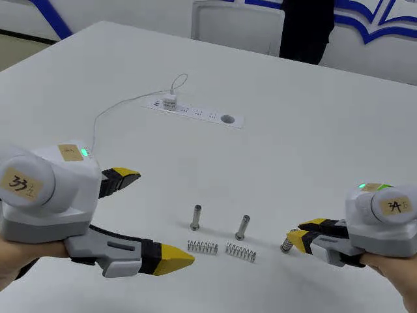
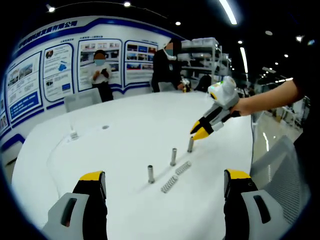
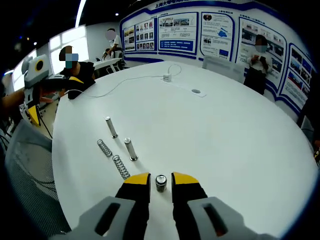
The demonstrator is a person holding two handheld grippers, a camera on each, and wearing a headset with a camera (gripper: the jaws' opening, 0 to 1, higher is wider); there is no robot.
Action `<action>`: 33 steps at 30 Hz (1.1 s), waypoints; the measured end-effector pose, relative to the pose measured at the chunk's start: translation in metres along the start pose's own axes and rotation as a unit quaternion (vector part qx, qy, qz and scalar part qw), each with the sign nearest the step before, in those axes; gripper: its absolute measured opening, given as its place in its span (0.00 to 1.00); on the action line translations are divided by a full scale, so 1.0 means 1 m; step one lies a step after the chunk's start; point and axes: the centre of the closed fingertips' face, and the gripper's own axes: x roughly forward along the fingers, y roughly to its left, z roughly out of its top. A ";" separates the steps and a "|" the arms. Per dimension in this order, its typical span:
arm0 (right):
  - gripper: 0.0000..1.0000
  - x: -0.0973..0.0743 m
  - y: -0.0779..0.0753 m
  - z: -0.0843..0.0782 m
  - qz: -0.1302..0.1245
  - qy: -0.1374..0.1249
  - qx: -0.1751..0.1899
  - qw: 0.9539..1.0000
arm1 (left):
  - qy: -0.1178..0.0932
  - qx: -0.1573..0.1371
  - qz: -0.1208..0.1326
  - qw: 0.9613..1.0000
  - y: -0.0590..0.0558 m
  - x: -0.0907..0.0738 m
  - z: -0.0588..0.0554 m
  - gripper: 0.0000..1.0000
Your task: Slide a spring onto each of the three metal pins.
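Note:
Two bare metal pins point(image 1: 195, 217) point(image 1: 242, 227) stand upright near the front of the white table point(image 1: 293, 150). In front of them lie two loose springs point(image 1: 202, 247) point(image 1: 240, 252). A third pin point(image 1: 286, 245) to the right has a coil around it. My right gripper point(image 3: 161, 178) flanks this pin point(image 3: 161, 183), with its jaws a little apart and thin gaps on both sides. My left gripper point(image 1: 151, 218) hovers wide open to the left of the pins and holds nothing. In the left gripper view, the pins point(image 2: 151, 174) point(image 2: 173, 156) and springs point(image 2: 170, 183) point(image 2: 183, 167) lie ahead between its jaws.
A white power strip point(image 1: 195, 112) with a plugged-in charger and a cable lies farther back on the table. A chair point(image 1: 238, 26) stands at the far edge. Several people stand by the wall posters point(image 2: 100, 67). Bare tabletop surrounds the pins.

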 end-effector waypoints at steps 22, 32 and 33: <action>0.18 0.020 0.068 0.009 0.090 0.030 -0.098 0.991 | -0.019 0.009 0.012 1.000 0.009 -0.003 0.014 1.00; 0.17 0.042 0.077 -0.015 0.125 0.079 -0.092 0.985 | -0.004 -0.006 0.021 1.000 0.018 -0.007 -0.006 1.00; 0.17 0.044 0.077 -0.017 0.125 0.081 -0.090 0.985 | -0.003 -0.008 0.022 1.000 0.019 -0.008 -0.008 1.00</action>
